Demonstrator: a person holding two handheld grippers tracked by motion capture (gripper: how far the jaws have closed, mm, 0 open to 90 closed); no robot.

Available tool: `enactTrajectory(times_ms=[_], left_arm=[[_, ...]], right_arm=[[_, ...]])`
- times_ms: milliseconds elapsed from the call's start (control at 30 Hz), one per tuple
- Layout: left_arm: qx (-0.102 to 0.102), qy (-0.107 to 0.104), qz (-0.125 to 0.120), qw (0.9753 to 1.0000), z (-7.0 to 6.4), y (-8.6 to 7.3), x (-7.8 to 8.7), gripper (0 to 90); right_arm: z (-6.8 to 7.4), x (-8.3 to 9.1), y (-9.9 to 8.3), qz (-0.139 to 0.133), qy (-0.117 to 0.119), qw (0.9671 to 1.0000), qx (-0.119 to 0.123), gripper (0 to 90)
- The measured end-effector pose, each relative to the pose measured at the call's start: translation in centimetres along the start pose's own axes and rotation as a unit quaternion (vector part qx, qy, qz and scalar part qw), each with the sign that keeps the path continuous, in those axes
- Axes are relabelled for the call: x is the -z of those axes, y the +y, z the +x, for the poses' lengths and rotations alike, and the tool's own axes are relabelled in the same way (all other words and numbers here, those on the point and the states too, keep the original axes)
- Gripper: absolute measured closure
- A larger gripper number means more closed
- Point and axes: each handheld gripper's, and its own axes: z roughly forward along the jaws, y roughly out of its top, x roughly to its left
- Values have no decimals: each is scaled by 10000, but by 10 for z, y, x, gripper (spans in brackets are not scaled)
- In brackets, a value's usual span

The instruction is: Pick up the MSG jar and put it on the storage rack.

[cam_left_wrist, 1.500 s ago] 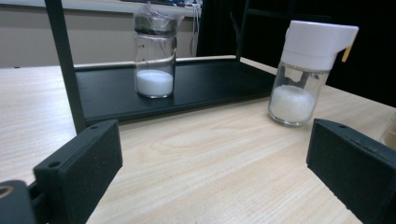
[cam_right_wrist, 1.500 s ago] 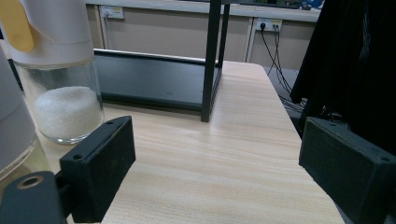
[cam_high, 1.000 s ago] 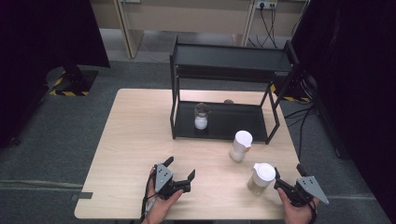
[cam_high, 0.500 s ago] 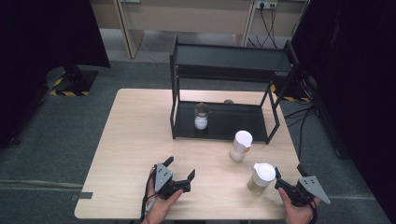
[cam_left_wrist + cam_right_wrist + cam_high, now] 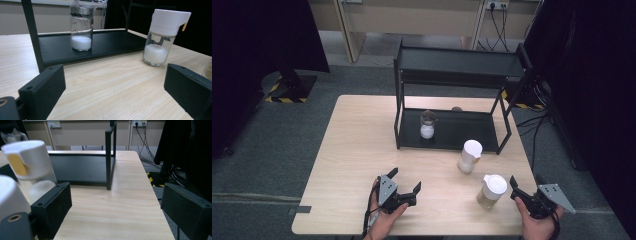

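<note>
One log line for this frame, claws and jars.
left claw: open, empty | right claw: open, beside brown jar | white-lid jar: on table | third jar: on rack

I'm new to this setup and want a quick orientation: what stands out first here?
A black two-tier rack stands at the table's far side, with a glass jar of white powder on its lower shelf. Two white-lidded jars stand on the wood nearer the person. The left gripper and right gripper rest at the near edge, jaws open.

Light wood table [image 5: 357, 150]. Black two-tier rack [image 5: 452, 131] at far edge, right of centre. Two white-capped jars on bare wood toward near right corner: [image 5: 469, 156], [image 5: 491, 191].
</note>
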Motion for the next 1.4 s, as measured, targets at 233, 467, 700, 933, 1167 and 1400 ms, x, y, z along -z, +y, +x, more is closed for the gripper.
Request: enactTrajectory(times_ms=[233, 467, 700, 933, 1167, 1400], left_arm=[[9, 7, -4, 10000, 0, 0, 0, 32], [12, 8, 6, 10000, 1, 0, 0, 32], [-2, 9, 3, 10000, 0, 0, 0, 33], [-33, 14, 3, 10000, 0, 0, 0, 33], [-46, 15, -6, 10000, -1, 0, 0, 33], [-38, 15, -2, 10000, 0, 0, 0, 33]], right_arm=[[14, 11, 28, -143, 209, 9996, -116, 101], [35, 9, 58, -131, 511, 9986, 64, 100], [55, -1, 75, 15, 782, 9967, 216, 100], [70, -18, 86, 275, 1094, 9933, 248, 100], [82, -29, 98, 551, 1228, 9902, 370, 100], [92, -38, 105, 717, 1313, 9876, 467, 100]])
